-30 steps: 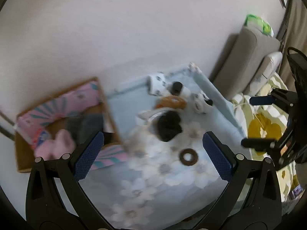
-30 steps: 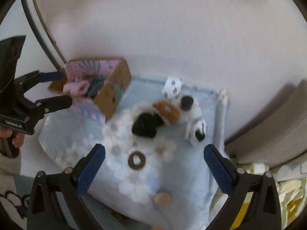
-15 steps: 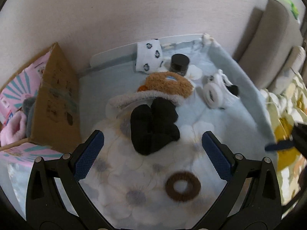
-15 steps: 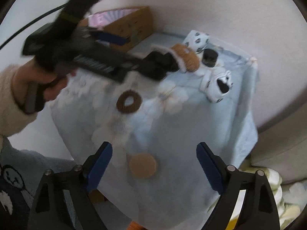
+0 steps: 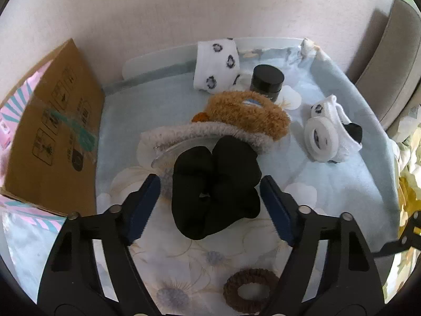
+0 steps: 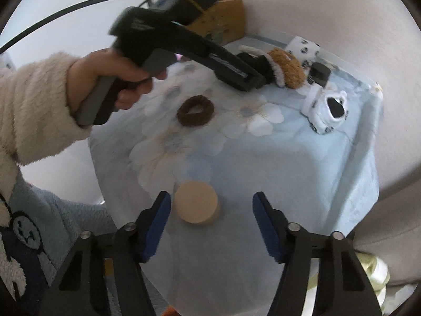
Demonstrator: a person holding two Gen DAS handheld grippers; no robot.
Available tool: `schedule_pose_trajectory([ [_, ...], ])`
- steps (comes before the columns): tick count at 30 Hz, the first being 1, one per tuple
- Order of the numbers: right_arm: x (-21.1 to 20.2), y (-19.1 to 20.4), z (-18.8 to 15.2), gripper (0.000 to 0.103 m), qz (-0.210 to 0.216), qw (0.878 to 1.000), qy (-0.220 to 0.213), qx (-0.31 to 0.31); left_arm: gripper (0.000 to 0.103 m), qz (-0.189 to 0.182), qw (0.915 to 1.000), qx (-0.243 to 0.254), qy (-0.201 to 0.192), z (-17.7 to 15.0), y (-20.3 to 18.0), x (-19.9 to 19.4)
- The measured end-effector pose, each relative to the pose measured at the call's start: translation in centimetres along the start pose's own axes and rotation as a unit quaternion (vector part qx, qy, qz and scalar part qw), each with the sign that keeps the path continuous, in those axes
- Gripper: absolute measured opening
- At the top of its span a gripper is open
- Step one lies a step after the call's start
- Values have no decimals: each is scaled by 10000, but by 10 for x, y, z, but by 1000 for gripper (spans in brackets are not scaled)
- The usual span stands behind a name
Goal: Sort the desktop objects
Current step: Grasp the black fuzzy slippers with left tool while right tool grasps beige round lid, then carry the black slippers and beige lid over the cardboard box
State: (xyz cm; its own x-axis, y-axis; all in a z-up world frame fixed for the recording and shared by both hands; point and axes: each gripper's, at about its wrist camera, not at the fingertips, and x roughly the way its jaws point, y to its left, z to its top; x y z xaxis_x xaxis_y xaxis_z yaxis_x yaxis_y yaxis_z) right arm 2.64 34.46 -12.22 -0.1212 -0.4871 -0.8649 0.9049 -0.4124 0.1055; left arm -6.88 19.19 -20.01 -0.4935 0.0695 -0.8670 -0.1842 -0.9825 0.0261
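Left gripper straddles the black scrunchie, jaws apart and not yet closed; right gripper, also open, hovers by the tan round lid. Sorting looks barely begun: brown hair tie, furry headband, jar remain on the floral-clothed counter, cardboard box left, against a pale wall.

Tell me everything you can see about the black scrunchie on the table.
The black scrunchie is a puffy ring of matte, soft-looking black fabric, bunched into thick folds around a small centre hole. It lies flat on the floral blue cloth, its far edge against the fuzzy headband and overlapping a clear curved piece. The left hand-held gripper straddles it, jaws open on either side, not yet pinching. From the right wrist view, that gripper mostly hides it.
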Motion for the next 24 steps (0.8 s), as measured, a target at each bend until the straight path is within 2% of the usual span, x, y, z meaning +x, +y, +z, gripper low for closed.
schedule_pose_trajectory([
  [2, 4, 2, 1, 47, 27, 9999, 49, -131, 51, -81, 10000, -2, 55, -1, 0, 3],
  [5, 10, 3, 1, 33, 149, 9995, 144, -244, 39, -221, 9998, 8, 12, -1, 1, 2],
  [8, 11, 6, 3, 31, 91, 9991, 147, -394, 28, -217, 9997, 79, 32, -1, 1, -1],
  [14, 7, -4, 11, 31, 174, 9998, 78, -112, 26, -280, 9995, 119, 54, 3, 5, -14],
  [24, -11, -3, 26, 31, -72, 9990, -50, 440, 26, -475, 9988, 146, -34, 8, 20, -53],
])
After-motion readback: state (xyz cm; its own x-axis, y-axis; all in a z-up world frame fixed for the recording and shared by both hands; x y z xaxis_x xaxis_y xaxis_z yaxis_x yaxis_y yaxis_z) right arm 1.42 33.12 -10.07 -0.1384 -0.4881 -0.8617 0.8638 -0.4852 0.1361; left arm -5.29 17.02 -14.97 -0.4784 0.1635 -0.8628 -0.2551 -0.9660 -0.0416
